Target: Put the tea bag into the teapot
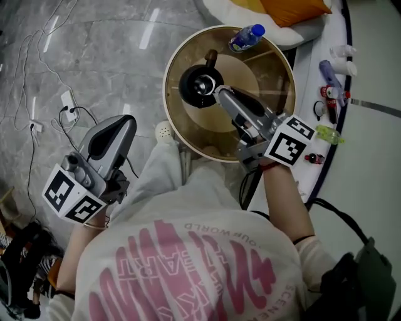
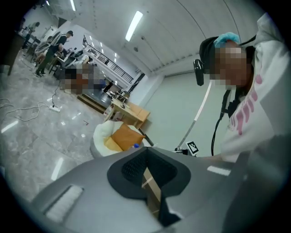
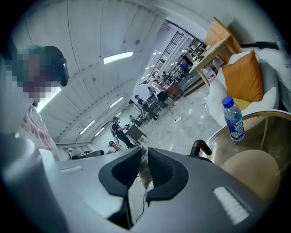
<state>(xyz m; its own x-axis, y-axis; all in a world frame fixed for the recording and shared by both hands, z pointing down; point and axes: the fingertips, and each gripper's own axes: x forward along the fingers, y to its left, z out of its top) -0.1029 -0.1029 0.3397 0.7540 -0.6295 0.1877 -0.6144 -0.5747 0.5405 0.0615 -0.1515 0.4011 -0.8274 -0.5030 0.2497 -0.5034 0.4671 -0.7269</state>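
Note:
The black teapot stands on a round glass table, its open mouth facing up. My right gripper reaches over the table with its tips right beside the pot. In the right gripper view this gripper is shut on a small brownish tea bag, whose thin string hangs down between the jaws. The teapot's curved handle shows just past the right jaw. My left gripper hangs over the floor left of the table. Its jaws are together with nothing in them.
A water bottle with a blue cap stands at the table's far edge. Beyond it lies a white beanbag with an orange cushion. A white ledge with small bottles runs along the right. Cables and a power strip lie on the floor at left.

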